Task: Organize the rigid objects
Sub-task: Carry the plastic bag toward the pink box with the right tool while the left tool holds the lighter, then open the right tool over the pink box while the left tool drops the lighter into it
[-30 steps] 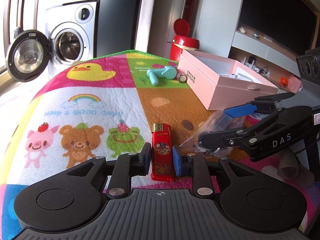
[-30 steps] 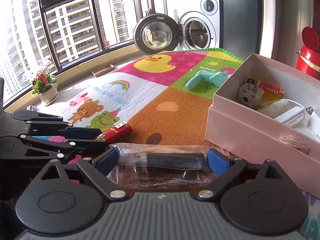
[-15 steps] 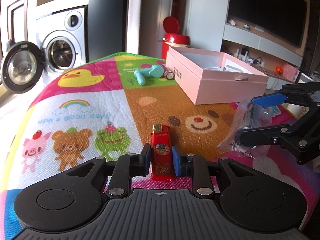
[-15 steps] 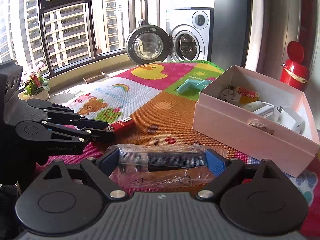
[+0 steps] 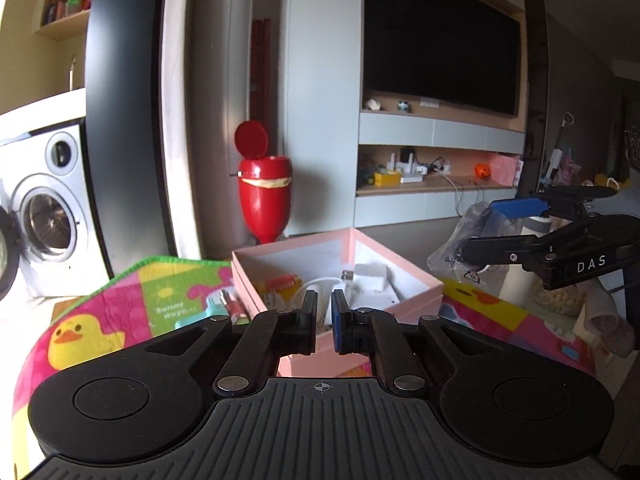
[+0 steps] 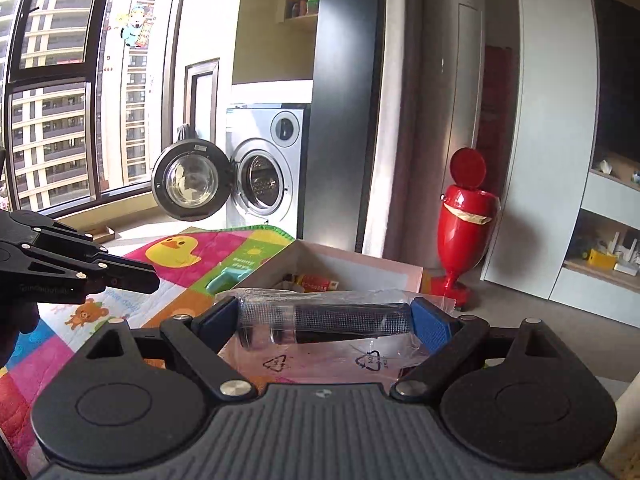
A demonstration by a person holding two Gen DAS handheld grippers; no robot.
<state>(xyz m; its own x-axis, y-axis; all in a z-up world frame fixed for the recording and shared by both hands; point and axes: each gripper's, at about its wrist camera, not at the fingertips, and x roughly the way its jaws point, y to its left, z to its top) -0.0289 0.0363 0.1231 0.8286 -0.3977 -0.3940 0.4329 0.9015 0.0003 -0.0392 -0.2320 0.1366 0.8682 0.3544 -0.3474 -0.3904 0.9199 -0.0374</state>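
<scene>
Bagged dark tube point(image 6: 340, 316) lies crosswise, ends at 9 and 3 o'clock, clamped in the right claw point(image 6: 325, 318); left claw point(image 5: 325, 320) clenched, apparently empty, its jaws just closing.

Sunlit window point(image 6: 52, 92), open washing machine point(image 6: 256, 176), red bin point(image 5: 264, 196), perhaps a dark television point(image 5: 436, 36).
</scene>
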